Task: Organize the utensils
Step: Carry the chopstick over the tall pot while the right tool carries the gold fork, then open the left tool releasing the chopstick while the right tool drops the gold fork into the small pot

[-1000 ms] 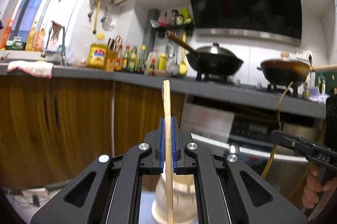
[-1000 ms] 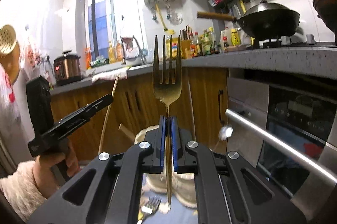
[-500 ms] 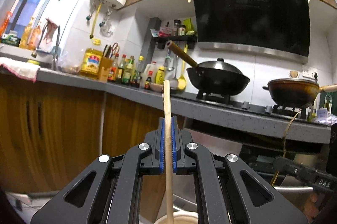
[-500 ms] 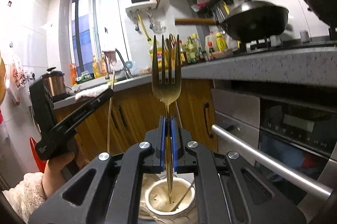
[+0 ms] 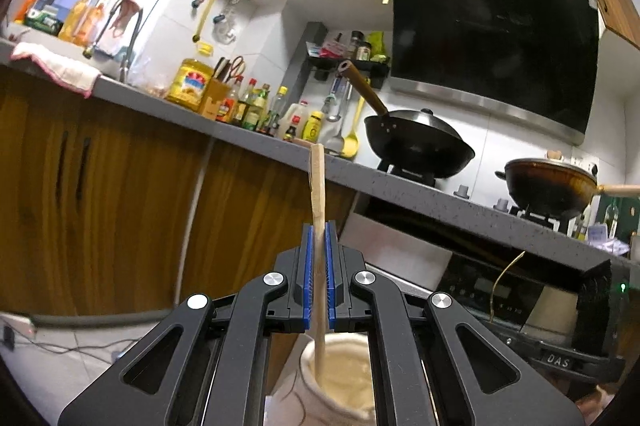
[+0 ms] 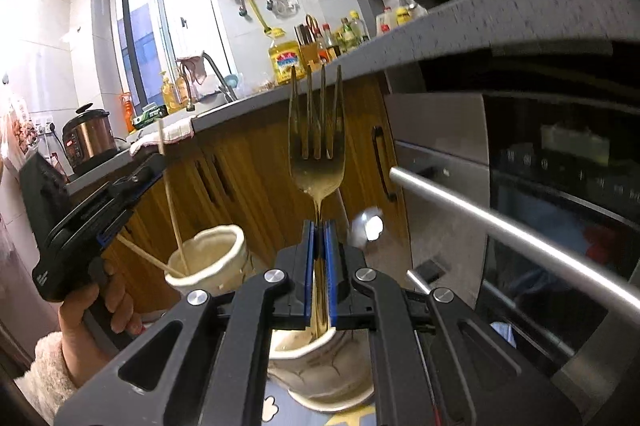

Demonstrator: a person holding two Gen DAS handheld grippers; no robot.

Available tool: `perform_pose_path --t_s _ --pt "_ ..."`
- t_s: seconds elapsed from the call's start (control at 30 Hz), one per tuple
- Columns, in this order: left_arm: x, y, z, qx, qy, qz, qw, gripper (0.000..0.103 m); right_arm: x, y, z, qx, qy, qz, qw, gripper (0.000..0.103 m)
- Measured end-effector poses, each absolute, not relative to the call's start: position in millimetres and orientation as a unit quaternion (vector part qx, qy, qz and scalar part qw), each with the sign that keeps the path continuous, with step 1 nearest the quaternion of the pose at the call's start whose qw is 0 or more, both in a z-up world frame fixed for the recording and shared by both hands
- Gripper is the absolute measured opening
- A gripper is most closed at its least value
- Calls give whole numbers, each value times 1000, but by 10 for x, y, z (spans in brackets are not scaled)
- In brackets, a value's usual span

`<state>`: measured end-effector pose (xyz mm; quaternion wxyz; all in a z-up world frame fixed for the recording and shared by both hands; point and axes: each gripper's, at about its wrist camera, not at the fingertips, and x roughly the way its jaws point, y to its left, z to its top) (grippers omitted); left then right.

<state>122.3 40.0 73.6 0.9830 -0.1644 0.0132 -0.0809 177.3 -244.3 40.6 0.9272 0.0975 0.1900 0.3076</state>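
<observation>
Black left gripper point(image 5: 317, 280) and right gripper point(image 6: 319, 276), blue-padded jaws, silver screws; fluffy cream sleeve point(image 6: 46, 376).

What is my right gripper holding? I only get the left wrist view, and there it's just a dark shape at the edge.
Observer: A gold fork, tines up, clamped in the right gripper.
Operator: Where does its handle end?
Observer: Its lower end dips into a second cream holder, directly under that gripper.
Operator: Is anything else in the holder under my left gripper?
Observer: Yes. A loose chopstick leans on the rim of that first holder, beside the held chopstick.
</observation>
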Motion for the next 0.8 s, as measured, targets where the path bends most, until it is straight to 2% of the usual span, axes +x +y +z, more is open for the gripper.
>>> perform_pose_path --t_s 0.27,0.63,0.7,0.8 --pt "1198 233 627 -120 47 -107 986 6 1747 -2323 315 81 204 291 931 6" --pt "1273 246 529 -122 72 -114 983 7 1841 -2406 261 107 225 280 927 7" --pt "1271 253 525 -121 72 -111 984 13 1832 -2405 260 103 223 279 928 7" --pt "1262 274 535 -122 72 -109 984 17 1821 -2396 274 97 219 277 930 7"
